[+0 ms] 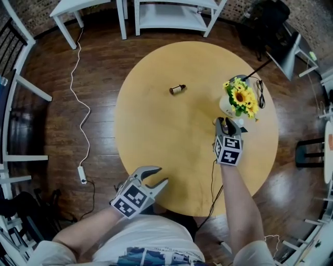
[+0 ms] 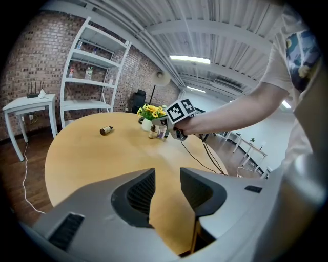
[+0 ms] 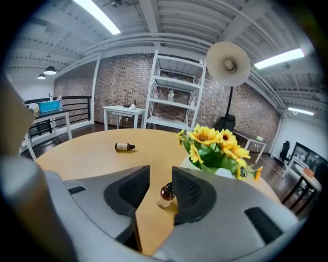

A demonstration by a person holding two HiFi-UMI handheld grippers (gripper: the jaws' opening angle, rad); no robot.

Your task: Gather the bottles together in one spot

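Note:
A small brown bottle (image 3: pixel 165 196) stands upright on the round wooden table (image 1: pixel 171 145), beside a white vase (image 3: pixel 224 171) of sunflowers (image 1: pixel 241 97). My right gripper (image 3: pixel 160 176) is open with this bottle just past its tips, in the gap and nearer the right pad; the left pad is clear of it. In the head view the right gripper (image 1: pixel 225 123) covers that bottle. A second brown bottle (image 1: pixel 177 89) lies on its side at the table's far middle, also seen as the lying bottle (image 2: pixel 106 130). My left gripper (image 1: pixel 161 175) hangs open and empty over the near edge.
A black cable (image 1: pixel 213 179) runs over the table's near right edge from the right gripper. White shelving (image 1: pixel 171 15) and a white side table (image 1: pixel 78 8) stand beyond the table. A white power cord (image 1: pixel 83 119) lies on the floor at left.

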